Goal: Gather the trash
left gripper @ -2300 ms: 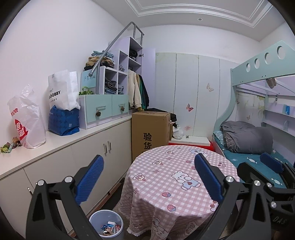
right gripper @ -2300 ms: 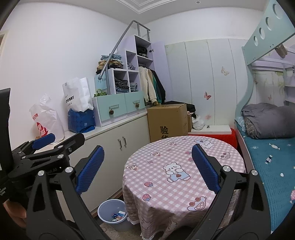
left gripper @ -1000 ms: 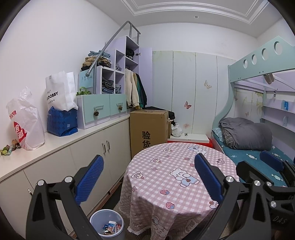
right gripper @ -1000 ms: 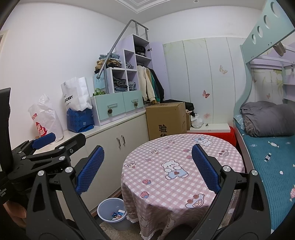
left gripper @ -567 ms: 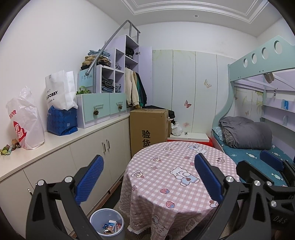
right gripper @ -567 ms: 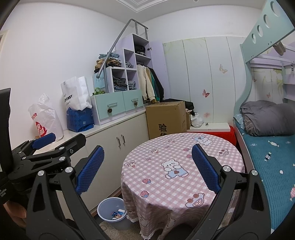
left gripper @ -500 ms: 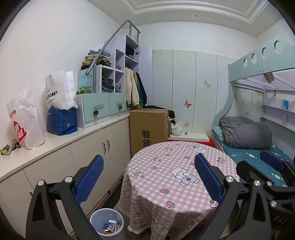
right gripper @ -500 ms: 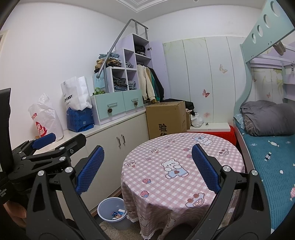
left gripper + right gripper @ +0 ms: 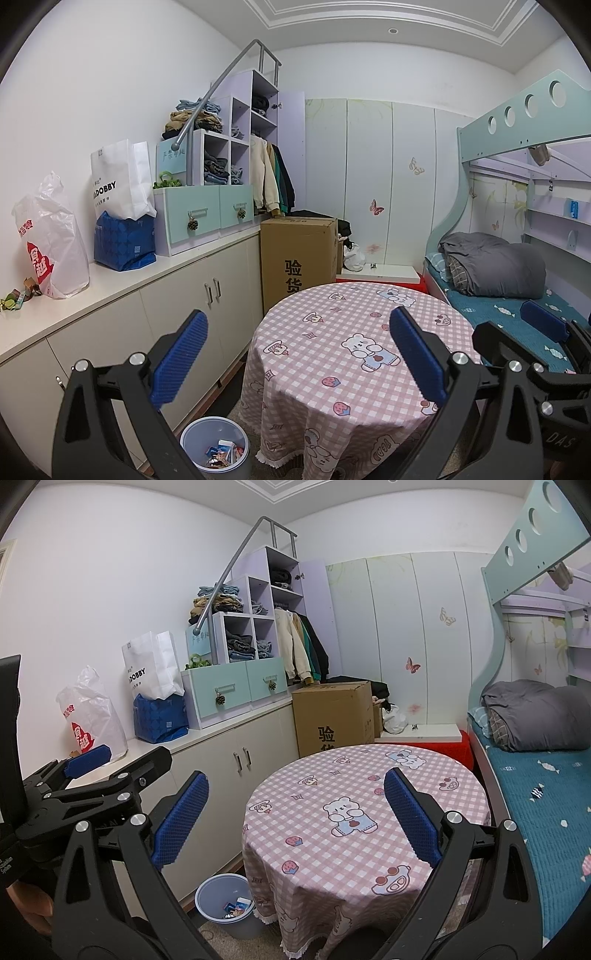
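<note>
trash bin (image 9: 215, 448): grey-blue, on floor between round table and cabinets, wrappers inside
left gripper (image 9: 295, 356): jaws spread wide, nothing held, above table edge
right gripper (image 9: 295, 816): jaws wide apart, nothing held
round table (image 9: 354, 354): pink checked cloth
countertop (image 9: 122, 275): plastic bag, blue bag, candy wrappers (image 9: 16, 295) at far left

— Which lettering could you read?
— "DOBBY" stood on the white paper bag (image 9: 120, 181), "验货" on the cardboard box (image 9: 297, 254), and "DAS" on the right gripper (image 9: 517, 343).
— And the plastic bag (image 9: 51, 240)?
— You saw red characters, illegible.
</note>
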A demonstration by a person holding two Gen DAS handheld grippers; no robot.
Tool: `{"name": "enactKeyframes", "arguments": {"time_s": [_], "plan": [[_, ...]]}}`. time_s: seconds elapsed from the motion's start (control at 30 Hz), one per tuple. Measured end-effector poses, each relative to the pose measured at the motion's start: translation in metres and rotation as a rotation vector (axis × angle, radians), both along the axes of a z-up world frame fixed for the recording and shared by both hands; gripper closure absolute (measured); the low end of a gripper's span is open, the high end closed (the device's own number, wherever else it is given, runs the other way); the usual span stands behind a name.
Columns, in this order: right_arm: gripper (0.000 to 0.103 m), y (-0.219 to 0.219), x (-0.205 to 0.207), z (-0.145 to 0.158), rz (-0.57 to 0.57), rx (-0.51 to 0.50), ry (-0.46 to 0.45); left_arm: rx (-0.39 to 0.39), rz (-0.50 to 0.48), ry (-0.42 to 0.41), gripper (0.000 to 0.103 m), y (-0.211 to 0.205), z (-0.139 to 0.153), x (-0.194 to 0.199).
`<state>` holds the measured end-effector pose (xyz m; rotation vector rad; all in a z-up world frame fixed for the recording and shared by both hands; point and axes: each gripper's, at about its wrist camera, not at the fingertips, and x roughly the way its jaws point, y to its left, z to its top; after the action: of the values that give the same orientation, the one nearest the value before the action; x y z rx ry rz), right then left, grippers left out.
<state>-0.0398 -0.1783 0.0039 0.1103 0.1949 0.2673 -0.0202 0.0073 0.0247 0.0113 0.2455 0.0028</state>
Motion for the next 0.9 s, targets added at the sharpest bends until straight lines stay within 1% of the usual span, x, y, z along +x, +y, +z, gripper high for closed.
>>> {"name": "enactKeyframes", "arguments": {"time_s": [0.9], "plan": [[0.009,0.0012,0.001,-0.0002,0.002,-0.001,0.002,0.002,-0.001,0.0,0.006,0.0015,-0.0014,-0.0002]]}}
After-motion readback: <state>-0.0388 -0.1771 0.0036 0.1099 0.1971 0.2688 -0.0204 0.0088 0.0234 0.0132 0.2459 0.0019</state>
